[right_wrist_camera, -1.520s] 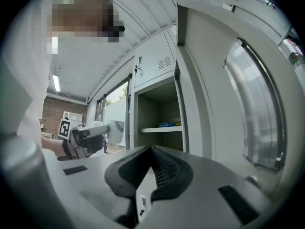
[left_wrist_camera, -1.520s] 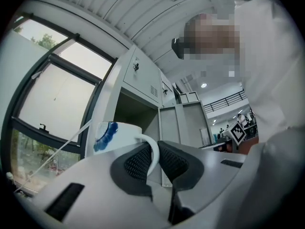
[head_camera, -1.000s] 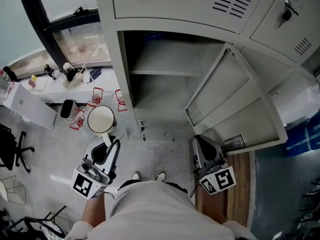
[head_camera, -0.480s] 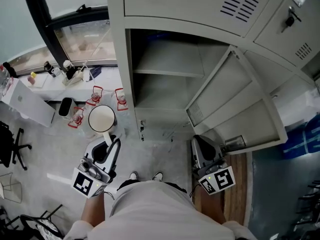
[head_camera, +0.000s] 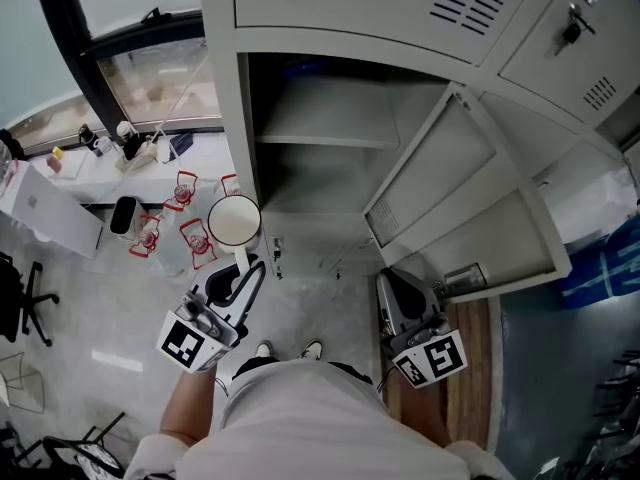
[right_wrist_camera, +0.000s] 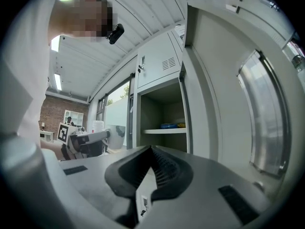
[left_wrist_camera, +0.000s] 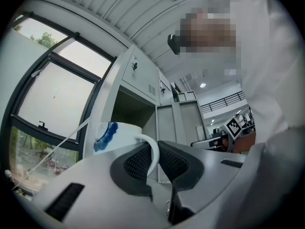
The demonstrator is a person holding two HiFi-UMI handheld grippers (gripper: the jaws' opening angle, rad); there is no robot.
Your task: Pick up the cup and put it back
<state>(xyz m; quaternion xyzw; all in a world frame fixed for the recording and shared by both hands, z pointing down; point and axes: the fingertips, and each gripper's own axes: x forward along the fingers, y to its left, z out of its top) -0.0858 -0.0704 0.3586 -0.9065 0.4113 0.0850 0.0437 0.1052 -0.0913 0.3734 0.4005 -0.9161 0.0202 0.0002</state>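
Left tool [head_camera: 241, 265] pinches the handle of the white, blue-marked cup [head_camera: 234, 220], held upright in the air just in front of the open locker [head_camera: 222, 98], near its left edge. Right tool [head_camera: 398, 290], jaws pressed together on nothing, sits below the locker's open door [head_camera: 470, 208].

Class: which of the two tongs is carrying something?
The left tongs: shut on the handle of the white cup. The right tongs are closed with nothing between them.
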